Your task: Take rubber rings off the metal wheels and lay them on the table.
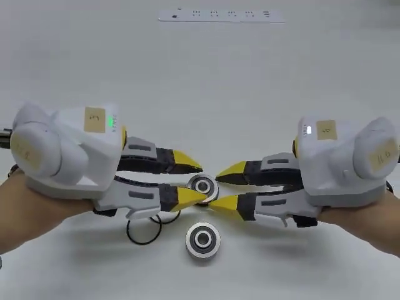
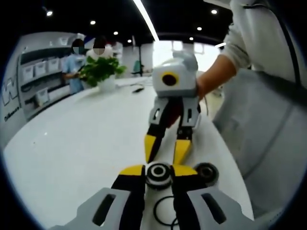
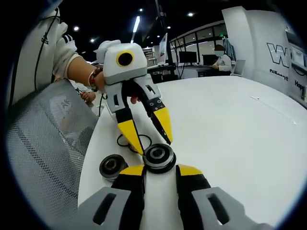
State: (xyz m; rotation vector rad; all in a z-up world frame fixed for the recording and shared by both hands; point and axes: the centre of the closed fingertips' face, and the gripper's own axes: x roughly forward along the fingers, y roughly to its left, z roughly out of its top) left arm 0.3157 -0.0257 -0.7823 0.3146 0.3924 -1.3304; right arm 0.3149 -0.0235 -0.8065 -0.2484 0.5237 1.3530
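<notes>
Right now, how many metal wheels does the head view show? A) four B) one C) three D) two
D: one wheel sits between the tips of the left tongs and right tongs; a second wheel lies on the table nearer the person.

Wheel [image 1: 203, 185] between jaws; second wheel [image 1: 202, 239], rings [image 1: 145, 230] on table [image 1: 250, 94].

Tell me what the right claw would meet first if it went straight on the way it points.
The right claw would meet the metal wheel first, just off its tips and seated between the tips of the left claw; whether they touch is unclear.
</notes>
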